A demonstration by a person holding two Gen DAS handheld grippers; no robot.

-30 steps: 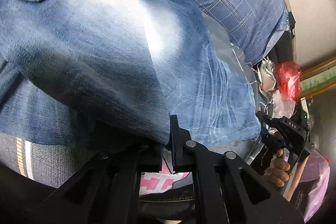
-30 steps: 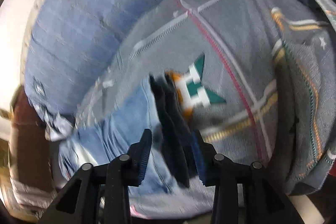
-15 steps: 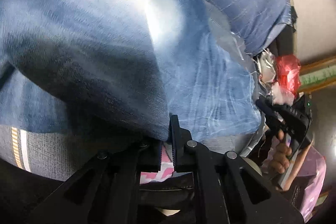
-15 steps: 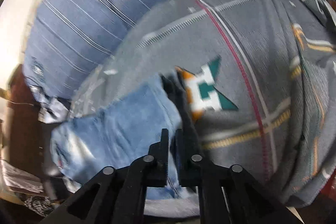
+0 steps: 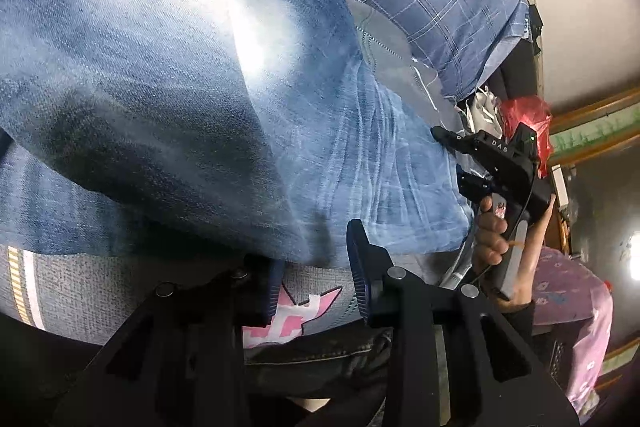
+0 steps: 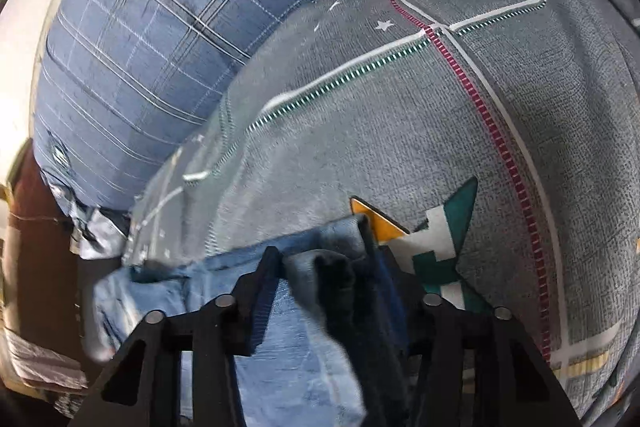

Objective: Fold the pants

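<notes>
1. A grey patterned bedspread (image 6: 392, 131) covers the bed; a blue plaid pillow (image 6: 152, 39) lies beyond it against a pale wall (image 5: 580, 7).
2. The jeans (image 5: 192, 99) lie folded on the bedspread, their far edge beside the pillow.
3. Left claw (image 5: 316, 275): jaws apart, holding nothing, at the jeans' near edge.
4. Right claw (image 6: 324, 267): jaws spread, denim bunched loosely between them; grip cannot be told.

left gripper (image 5: 316, 267) jaws spread apart, right gripper (image 6: 320, 267) jaws spread too, right hand (image 5: 494, 233) wrapped round its handle
</notes>
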